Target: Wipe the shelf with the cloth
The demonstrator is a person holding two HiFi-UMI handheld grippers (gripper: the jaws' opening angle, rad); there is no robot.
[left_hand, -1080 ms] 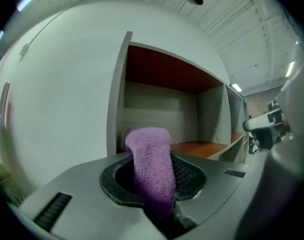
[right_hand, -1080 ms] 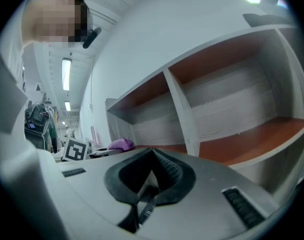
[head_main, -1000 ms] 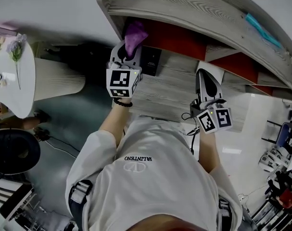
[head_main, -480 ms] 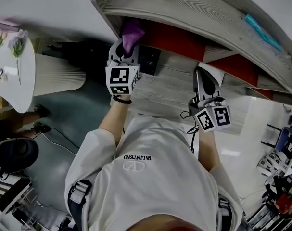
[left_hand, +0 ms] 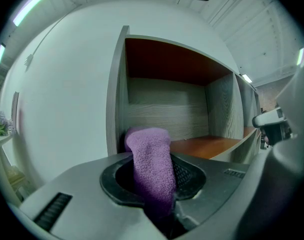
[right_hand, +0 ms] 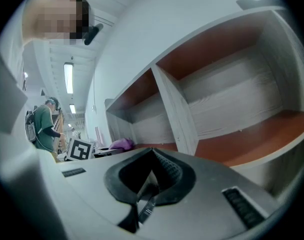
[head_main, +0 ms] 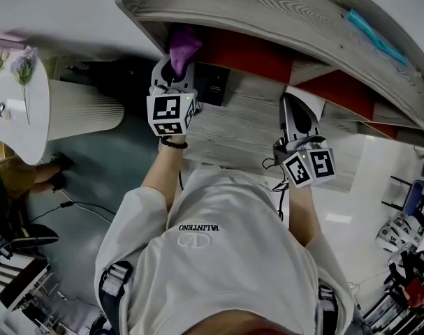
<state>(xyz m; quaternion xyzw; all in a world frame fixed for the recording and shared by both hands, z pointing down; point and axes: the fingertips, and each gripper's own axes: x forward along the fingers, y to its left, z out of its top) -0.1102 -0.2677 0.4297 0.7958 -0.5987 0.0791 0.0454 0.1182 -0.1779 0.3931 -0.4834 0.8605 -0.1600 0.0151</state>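
While my left gripper (head_main: 174, 74) clamped the cloth (left_hand: 153, 166) just before the shelf (left_hand: 204, 146), its left bay, my right gripper (head_main: 296, 121) hung closed, empty.

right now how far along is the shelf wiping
Done: the purple cloth is picked up, clamped in the left gripper. In hand: it is raised at the leftmost compartment of the shelf; contact cannot be told. Left: wiping the boards, none visibly wiped. The right gripper is shut, empty, in front of the shelf.

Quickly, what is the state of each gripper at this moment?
Left gripper: closed on the purple cloth.
Right gripper: closed, nothing between its jaws.
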